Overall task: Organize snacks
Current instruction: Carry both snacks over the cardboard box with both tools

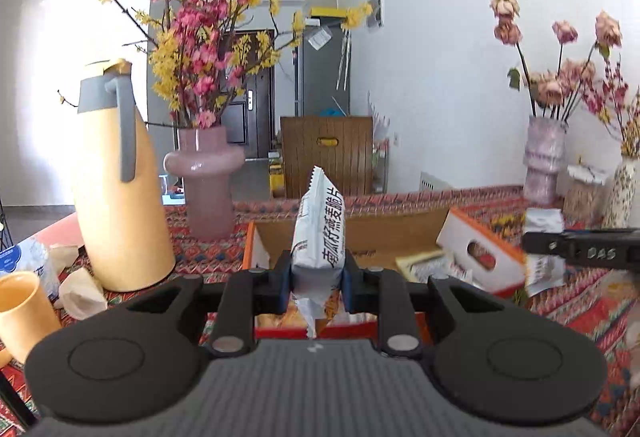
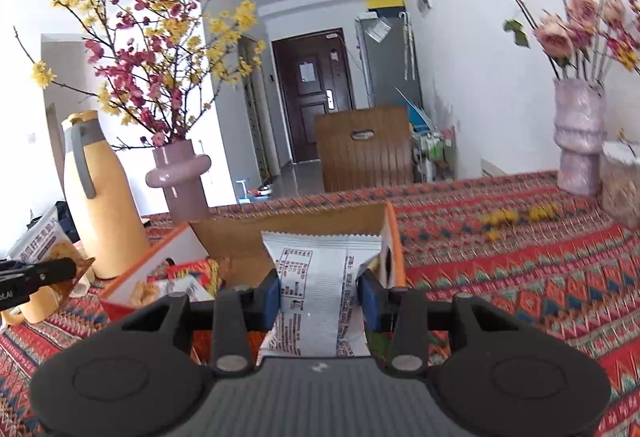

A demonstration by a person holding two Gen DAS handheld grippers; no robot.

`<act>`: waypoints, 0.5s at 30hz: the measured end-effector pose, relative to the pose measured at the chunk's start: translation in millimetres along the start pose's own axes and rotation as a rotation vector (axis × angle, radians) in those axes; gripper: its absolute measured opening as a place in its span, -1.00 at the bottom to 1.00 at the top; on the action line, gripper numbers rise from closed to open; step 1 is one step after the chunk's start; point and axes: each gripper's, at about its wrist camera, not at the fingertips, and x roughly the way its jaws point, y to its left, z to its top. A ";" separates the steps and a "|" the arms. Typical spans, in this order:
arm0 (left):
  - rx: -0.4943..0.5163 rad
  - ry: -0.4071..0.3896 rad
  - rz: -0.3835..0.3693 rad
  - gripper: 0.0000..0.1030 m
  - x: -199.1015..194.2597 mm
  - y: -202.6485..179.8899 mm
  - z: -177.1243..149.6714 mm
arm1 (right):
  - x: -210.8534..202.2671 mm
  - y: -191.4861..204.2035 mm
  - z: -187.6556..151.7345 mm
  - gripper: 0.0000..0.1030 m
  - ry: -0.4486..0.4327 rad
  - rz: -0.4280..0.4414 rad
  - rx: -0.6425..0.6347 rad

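Observation:
My left gripper (image 1: 317,273) is shut on a white snack packet (image 1: 320,221) with black lettering, which stands upright over the open cardboard box (image 1: 360,233) with orange edges. More packets (image 1: 424,269) lie inside the box. My right gripper (image 2: 320,293) is shut on another white packet (image 2: 316,261), its printed back facing me, above the same box (image 2: 296,229). Each gripper also shows side-on in the other's view: the right gripper (image 1: 536,249) at the right edge, the left gripper (image 2: 60,269) at the left edge with its packet (image 2: 44,243).
A yellow thermos jug (image 1: 112,177), a pink vase of blossom branches (image 1: 204,177) and a yellow cup (image 1: 20,309) stand left of the box. The box flap (image 1: 480,257) leans out to the right. A mottled vase (image 2: 580,141) stands far right. Patterned tablecloth (image 2: 520,277) covers the table.

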 end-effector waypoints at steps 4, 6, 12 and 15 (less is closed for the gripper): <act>-0.004 -0.005 0.002 -0.54 7.5 -7.1 5.4 | 12.8 5.6 12.7 -0.23 -0.018 0.000 -0.005; -0.001 -0.003 0.009 -0.54 12.9 -9.3 7.8 | 21.3 7.0 16.2 -0.22 -0.024 -0.007 0.006; -0.011 0.002 0.038 -0.54 40.9 -14.1 20.9 | 52.8 9.1 10.7 -0.23 -0.040 -0.036 0.015; -0.001 0.003 0.047 -0.54 55.6 -19.0 23.7 | 62.4 6.2 0.7 -0.23 -0.044 -0.065 0.013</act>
